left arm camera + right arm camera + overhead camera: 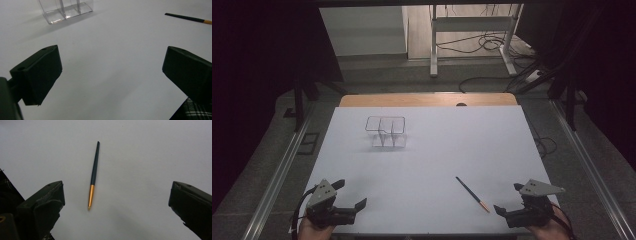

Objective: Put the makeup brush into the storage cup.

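A dark pencil with an orange tip [472,193] lies on the white table top [437,150] at the front right, its tip toward the near edge. My right gripper [508,198] stands open just right of that tip; in its own view the pencil [93,175] lies ahead between the wide-apart jaws of the right gripper [116,200]. A clear plastic holder with compartments [385,132] stands upright at the back left, with nothing in it. My left gripper [350,193] is open at the front left, holding nothing. The left gripper view shows the holder [66,10] far ahead and the pencil [188,18] at the upper right.
A wooden strip [427,100] runs along the table's far edge. Beyond it stand a metal desk frame [472,40] and loose cables [482,45] on the floor. Metal rails [277,175] flank the table. A plaid sleeve [197,112] shows at the lower right of the left gripper view.
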A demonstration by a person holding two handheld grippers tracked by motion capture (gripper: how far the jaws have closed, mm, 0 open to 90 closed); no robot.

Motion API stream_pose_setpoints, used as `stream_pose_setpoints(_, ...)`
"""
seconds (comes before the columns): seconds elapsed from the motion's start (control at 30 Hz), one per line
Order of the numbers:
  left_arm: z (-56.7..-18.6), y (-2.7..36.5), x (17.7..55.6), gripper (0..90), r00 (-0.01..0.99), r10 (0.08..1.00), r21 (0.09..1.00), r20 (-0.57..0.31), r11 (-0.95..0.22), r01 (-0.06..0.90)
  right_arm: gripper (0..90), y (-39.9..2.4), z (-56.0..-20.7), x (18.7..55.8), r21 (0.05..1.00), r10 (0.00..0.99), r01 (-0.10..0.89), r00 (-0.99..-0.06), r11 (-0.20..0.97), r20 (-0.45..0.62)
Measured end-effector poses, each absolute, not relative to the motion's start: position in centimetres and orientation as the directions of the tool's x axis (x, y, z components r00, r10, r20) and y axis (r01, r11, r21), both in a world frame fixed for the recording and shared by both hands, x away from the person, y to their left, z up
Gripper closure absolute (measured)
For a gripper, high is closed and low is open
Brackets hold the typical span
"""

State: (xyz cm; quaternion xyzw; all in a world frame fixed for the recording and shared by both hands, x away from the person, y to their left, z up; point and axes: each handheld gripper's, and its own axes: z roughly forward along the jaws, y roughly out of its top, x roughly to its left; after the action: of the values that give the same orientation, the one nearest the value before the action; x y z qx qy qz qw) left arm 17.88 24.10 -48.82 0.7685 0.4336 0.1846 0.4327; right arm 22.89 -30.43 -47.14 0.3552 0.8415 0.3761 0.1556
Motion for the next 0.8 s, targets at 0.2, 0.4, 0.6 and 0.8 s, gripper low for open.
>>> stream_pose_setpoints(0.2,-48.8,23.9,17.8,3.0,0.555,0.829,0.825,-0.067,-0.267,0.498,0.7,-29.9,-46.9,23.1,0.743,0.708,0.478,-0.706,0.469,0.007)
stream_pose_setpoints(0.4,-48.9,23.8,17.9,2.8,0.557,0.829,0.821,-0.051,-0.283,0.496,0.7,-29.3,-46.7,23.5,0.738,0.702,0.478,-0.712,0.476,0.008)
stream_pose_setpoints(0.6,-48.9,23.8,17.9,2.7,0.559,0.828,0.819,-0.051,-0.285,0.498,1.1,-28.8,-46.6,23.8,0.728,0.7,0.494,-0.714,0.475,0.028)
stream_pose_setpoints(0.8,-49.0,23.8,18.0,2.7,0.555,0.83,0.818,-0.059,-0.279,0.504,1.3,-28.2,-46.8,24.2,0.703,0.695,0.508,-0.718,0.498,0.026)
